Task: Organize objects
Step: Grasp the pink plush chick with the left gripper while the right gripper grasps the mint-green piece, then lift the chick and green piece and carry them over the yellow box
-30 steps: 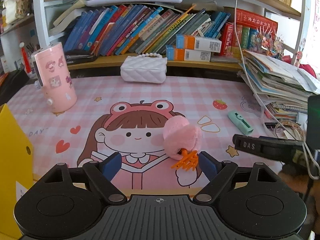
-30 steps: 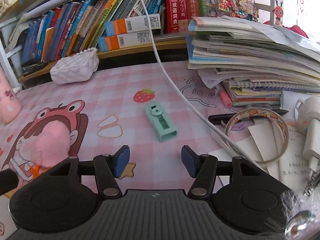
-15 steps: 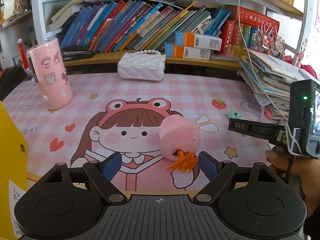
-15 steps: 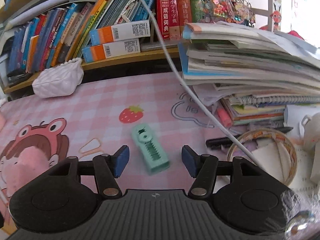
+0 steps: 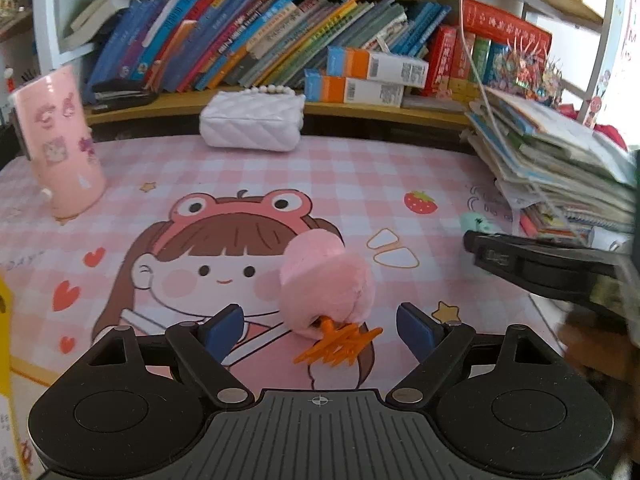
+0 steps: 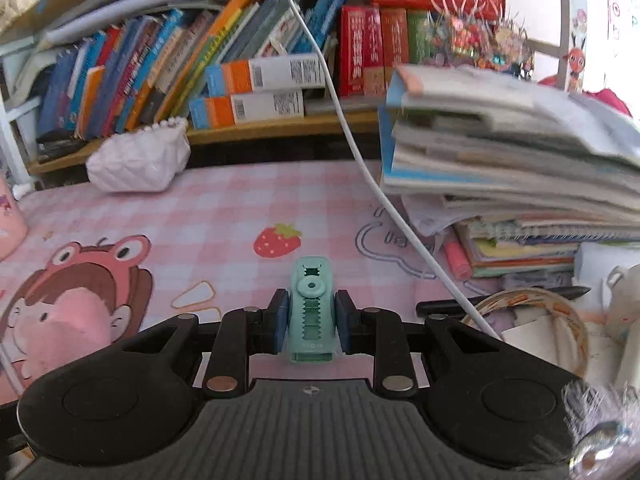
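The right gripper is closing its jaws on the green crocodile clip, pads against its sides. The left gripper hangs wide over the pink plush toy lying between its fingers. Nothing looks put away yet.

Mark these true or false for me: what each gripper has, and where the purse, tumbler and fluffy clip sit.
1. The right gripper has the mint-green toothed plastic clip between its fingers, closing on it. True.
2. The left gripper grips the fluffy pink hair clip with orange teeth. False: open, not touching it.
3. The white quilted purse lies on the pink checked mat. True.
4. The pink sticker-covered tumbler lies toppled. False: upright.
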`<state>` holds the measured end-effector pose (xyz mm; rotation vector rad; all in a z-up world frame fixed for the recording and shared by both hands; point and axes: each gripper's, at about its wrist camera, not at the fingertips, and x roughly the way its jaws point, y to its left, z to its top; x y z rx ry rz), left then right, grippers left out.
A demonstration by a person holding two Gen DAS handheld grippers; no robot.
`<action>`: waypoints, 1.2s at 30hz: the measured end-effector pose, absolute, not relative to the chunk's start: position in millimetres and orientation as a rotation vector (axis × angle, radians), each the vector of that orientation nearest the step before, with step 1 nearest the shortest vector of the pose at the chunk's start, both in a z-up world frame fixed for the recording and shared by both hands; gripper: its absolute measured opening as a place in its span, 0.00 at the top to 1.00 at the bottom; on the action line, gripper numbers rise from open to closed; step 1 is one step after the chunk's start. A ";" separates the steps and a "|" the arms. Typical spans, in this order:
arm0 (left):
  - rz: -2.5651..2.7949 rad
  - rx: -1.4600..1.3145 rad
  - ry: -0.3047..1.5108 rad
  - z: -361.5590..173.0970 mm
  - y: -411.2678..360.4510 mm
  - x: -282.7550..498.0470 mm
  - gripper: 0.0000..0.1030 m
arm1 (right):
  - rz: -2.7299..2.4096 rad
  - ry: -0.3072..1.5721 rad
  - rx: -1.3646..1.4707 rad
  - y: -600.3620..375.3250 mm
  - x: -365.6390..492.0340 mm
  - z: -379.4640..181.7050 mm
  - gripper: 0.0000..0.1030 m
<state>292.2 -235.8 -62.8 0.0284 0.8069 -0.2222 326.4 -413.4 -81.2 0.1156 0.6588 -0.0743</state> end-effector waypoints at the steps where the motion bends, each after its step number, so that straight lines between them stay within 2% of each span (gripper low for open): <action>1: -0.221 0.034 0.812 -65.8 -238.1 295.4 0.17 | -0.068 0.656 0.113 -413.0 323.0 -78.3 0.78; 5: -0.205 0.058 0.836 -79.1 -246.1 308.0 0.19 | -0.050 0.657 0.105 -409.4 308.7 -71.2 0.78; 11: -0.204 0.103 0.835 -87.5 -241.7 309.7 0.58 | -0.021 0.667 0.102 -401.3 293.0 -65.7 0.78; 36: -0.246 -0.108 0.809 -38.9 -127.1 156.6 0.59 | 0.205 0.709 0.011 -321.2 168.0 -37.3 0.78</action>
